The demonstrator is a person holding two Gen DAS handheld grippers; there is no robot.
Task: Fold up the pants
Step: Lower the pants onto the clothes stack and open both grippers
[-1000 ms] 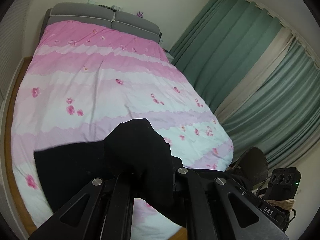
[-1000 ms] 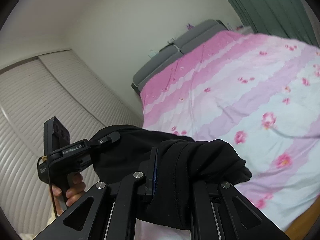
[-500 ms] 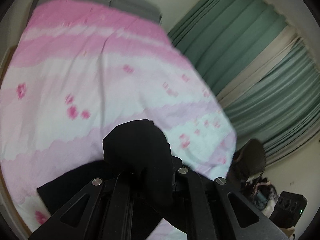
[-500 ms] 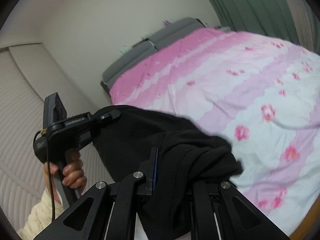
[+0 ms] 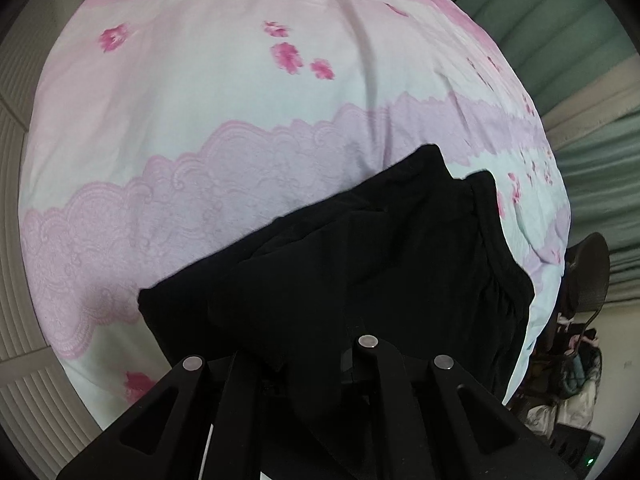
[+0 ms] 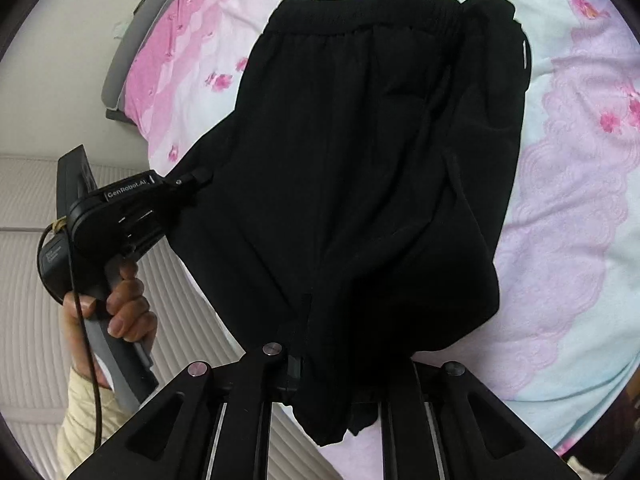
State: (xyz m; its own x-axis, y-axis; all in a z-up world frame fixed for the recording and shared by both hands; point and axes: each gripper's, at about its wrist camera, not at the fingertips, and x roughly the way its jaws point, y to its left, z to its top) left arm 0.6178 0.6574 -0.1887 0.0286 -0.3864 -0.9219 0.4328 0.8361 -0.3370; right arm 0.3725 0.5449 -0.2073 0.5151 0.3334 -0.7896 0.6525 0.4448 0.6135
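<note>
Black pants [image 6: 360, 168] drape over the bed [image 6: 568, 208], hiding the fingers of both the right gripper [image 6: 320, 376] and left gripper [image 5: 316, 364], each clamped on fabric. The left gripper's body reads "GenRobot.AI".

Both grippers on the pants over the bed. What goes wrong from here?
1. The black pants look bunched around the right gripper, so the fold may set with wrinkles.
2. The left gripper appears to pinch only an edge; it may slip.
3. The pants lie near the edge of the bedspread; they could slide off.
</note>
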